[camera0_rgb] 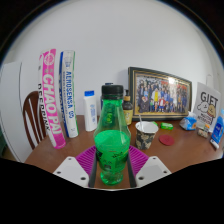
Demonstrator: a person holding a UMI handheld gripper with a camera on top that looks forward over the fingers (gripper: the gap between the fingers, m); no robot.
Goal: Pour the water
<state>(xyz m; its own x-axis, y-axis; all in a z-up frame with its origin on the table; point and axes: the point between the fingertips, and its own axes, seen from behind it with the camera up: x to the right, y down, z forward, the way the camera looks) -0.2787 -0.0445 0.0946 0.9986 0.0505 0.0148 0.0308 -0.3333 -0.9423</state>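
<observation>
A clear bottle of green liquid (112, 135) with a black cap stands upright between my fingers, its base low between the purple pads (87, 158). My gripper (112, 168) is shut on the bottle, both pads pressing its lower sides. A small paper cup (147, 134) with a patterned band stands on the brown table (170, 152) just beyond and right of the bottle.
Two tall shuttlecock tubes (60, 96) and a small white bottle (91, 110) stand at the back left against the wall. A framed group photo (160, 95) leans at the back. A gift card box (207, 106) and small items (166, 126) lie at the right. A wooden chair (32, 125) stands left.
</observation>
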